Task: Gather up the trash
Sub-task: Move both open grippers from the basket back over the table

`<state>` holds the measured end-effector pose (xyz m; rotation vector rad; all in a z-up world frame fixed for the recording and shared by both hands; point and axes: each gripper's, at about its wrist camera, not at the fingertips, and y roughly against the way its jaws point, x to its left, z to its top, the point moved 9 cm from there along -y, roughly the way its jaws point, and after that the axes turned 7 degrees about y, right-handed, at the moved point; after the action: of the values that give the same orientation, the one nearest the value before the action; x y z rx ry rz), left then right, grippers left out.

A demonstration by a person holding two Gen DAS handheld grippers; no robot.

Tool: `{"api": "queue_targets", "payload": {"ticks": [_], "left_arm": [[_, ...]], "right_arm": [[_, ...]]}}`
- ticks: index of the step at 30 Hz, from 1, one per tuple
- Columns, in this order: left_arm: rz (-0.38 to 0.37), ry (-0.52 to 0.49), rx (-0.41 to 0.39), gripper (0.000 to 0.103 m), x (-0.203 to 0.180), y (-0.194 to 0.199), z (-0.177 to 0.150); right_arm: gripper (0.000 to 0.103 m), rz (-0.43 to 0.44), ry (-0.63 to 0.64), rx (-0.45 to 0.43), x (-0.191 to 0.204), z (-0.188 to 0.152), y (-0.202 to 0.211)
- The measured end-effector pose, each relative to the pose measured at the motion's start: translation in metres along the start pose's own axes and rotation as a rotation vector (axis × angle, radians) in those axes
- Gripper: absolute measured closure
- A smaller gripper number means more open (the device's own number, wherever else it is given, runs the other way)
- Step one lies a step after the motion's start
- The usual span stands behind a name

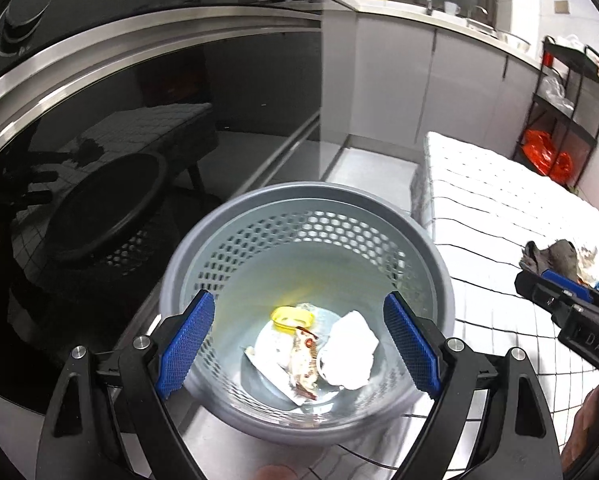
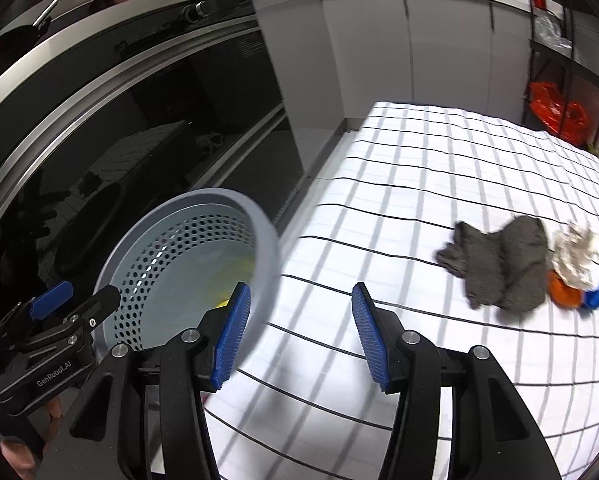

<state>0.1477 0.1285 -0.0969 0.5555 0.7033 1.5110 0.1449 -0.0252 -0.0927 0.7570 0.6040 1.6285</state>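
Observation:
A grey perforated trash basket (image 1: 427,248) stands on the floor beside the table; it also shows in the right wrist view (image 2: 267,232). Inside lie a crumpled white paper (image 1: 349,350), a printed wrapper (image 1: 303,364) and a yellow cap (image 1: 291,316). My left gripper (image 1: 299,344) hangs open and empty above the basket. My right gripper (image 2: 299,336) is open and empty over the table's left edge. On the checked tablecloth (image 2: 419,184) lie a grey rag (image 2: 503,268), a crumpled white paper (image 2: 575,258), an orange piece (image 2: 563,294) and a blue piece (image 2: 597,296).
A black oven front (image 1: 139,120) with a steel rail rises left of the basket. White cabinets (image 2: 359,60) run along the back. A black rack (image 1: 559,120) with an orange bag (image 2: 555,112) stands at the far right.

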Motion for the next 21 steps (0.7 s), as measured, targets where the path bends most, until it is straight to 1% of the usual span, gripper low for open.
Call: {"api": "queue_targets", "payload": {"ticks": [7, 13, 21], "left_arm": [[-0.024, -0.061, -0.003, 0.018, -0.032, 0.005, -0.010], [-0.051, -0.104, -0.022, 0.017, -0.061, 0.014, -0.015], [-0.094, -0.132, -0.030, 0.017, -0.100, 0.022, -0.021]], "right_arm": [[0.052, -0.040, -0.038, -0.015, -0.037, -0.009, 0.022], [0.052, -0.071, -0.068, -0.035, -0.067, -0.015, 0.040], [0.051, -0.123, -0.092, -0.058, -0.112, -0.019, 0.067]]}}
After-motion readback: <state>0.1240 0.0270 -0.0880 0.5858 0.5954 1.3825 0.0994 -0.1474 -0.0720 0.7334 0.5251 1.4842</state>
